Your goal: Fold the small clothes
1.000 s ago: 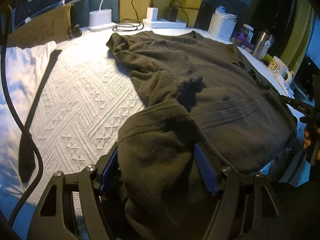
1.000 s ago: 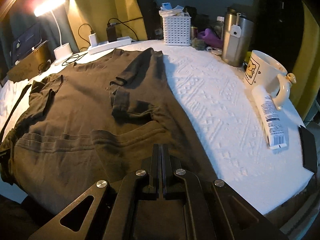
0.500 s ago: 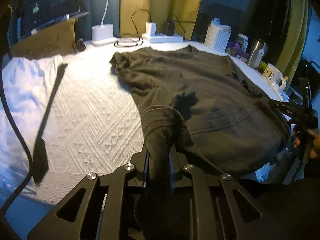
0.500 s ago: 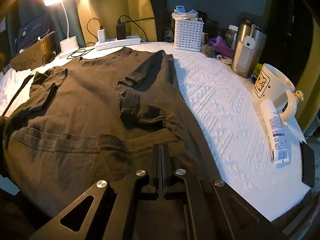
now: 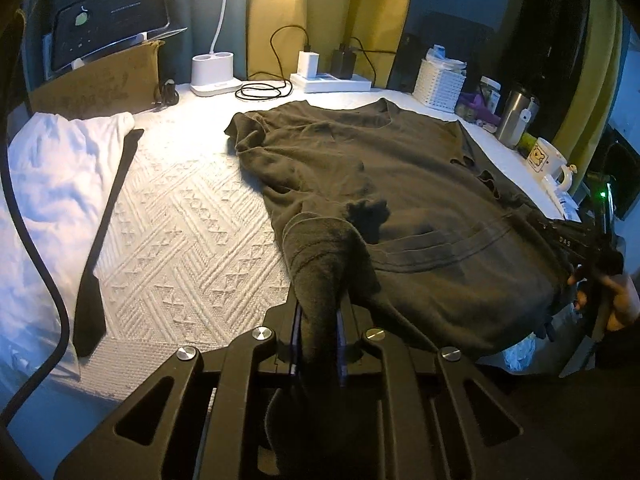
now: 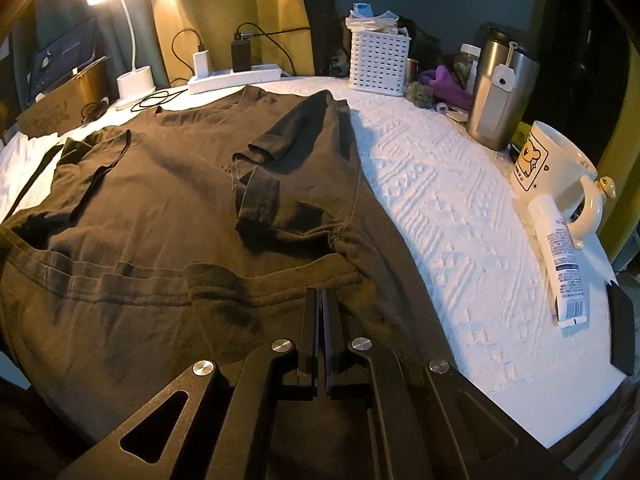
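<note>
Your left gripper (image 5: 318,312) is clamped on a bunched fold of the dark olive cotton T-shirt's (image 5: 400,184) hem, which rises off the white textured bedspread (image 5: 180,232) straight ahead of the fingers. Your right gripper (image 6: 321,300) has its jaws pressed together at the shirt's other hem corner; whether cloth is pinched there, you cannot tell. A white cartoon mug (image 6: 556,168) stands well right of it.

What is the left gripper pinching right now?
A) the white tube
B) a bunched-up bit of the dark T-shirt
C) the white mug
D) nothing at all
B: in the left wrist view, the left gripper is shut on a bunched fold of the dark T-shirt, lifted off the bed.
</note>
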A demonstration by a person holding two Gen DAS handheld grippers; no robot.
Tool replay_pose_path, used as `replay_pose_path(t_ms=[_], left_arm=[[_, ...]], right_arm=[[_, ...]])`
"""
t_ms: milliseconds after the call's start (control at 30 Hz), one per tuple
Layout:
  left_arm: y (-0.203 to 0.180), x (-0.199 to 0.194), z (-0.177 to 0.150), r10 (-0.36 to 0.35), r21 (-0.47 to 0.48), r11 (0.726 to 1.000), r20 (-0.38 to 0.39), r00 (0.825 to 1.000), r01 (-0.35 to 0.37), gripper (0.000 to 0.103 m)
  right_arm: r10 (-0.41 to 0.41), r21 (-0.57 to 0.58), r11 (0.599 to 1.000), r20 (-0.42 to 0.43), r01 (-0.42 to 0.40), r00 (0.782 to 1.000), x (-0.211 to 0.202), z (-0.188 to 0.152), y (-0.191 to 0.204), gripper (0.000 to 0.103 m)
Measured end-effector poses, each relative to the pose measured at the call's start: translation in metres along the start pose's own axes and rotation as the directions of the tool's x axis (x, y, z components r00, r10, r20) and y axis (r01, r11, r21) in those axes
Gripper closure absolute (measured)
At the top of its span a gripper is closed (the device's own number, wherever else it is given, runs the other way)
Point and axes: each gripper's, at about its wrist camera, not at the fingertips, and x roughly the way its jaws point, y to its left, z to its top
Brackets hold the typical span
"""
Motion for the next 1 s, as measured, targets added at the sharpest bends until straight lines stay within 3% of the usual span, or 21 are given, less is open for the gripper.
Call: replay_pose_path(t_ms=[100, 167, 333, 400, 467, 600, 800, 1000], left_arm=[[-0.002, -0.003, 0.001, 0.008, 0.005, 1.0, 0.02, 1.0, -0.008, 0.08], [-0.001, -0.006, 0.002, 0.014, -0.006, 1.0, 0.042, 0.999, -0.014, 0.06], [-0.002, -0.004, 0.003, 0.024, 0.017, 1.0, 0.08, 0.996, -0.025, 0.056], [-0.004, 0.004, 0.001, 0.041, 0.035, 0.998, 0.072, 0.997, -0.043, 0.063], [-0.006, 0.011, -0.002, 0.056, 0.052, 0.997, 0.044, 0.997, -0.058, 0.096], [-0.011, 0.005, -0.001, 0.049, 0.075, 0.996, 0.051, 0.998, -0.053, 0.098], [-0.015, -0.03, 0.026, -0.011, 0.079, 0.997, 0.155, 0.988, -0.001, 0.098], [-0.011, -0.052, 0.039, -0.017, 0.049, 0.999, 0.227, 0.974, 0.007, 0.098]], right_arm=[[-0.003, 0.004, 1.0, 0.0, 0.003, 1.0, -0.001, -0.001, -0.001, 0.101], [-0.004, 0.012, 1.0, 0.001, 0.004, 1.0, -0.001, -0.002, -0.002, 0.101], [-0.002, 0.014, 1.0, 0.003, 0.002, 1.0, -0.002, -0.003, -0.002, 0.101], [-0.001, 0.017, 1.0, 0.002, 0.001, 1.0, -0.003, -0.005, -0.003, 0.101], [-0.001, 0.017, 1.0, 0.003, 0.001, 1.0, -0.003, -0.006, -0.003, 0.101], [-0.004, 0.021, 1.0, 0.011, 0.004, 1.0, -0.006, -0.006, -0.005, 0.101], [0.023, 0.039, 0.999, 0.049, -0.025, 0.999, -0.018, -0.002, -0.009, 0.101], [0.05, 0.03, 0.998, 0.031, -0.051, 0.998, -0.019, -0.004, -0.006, 0.101]])
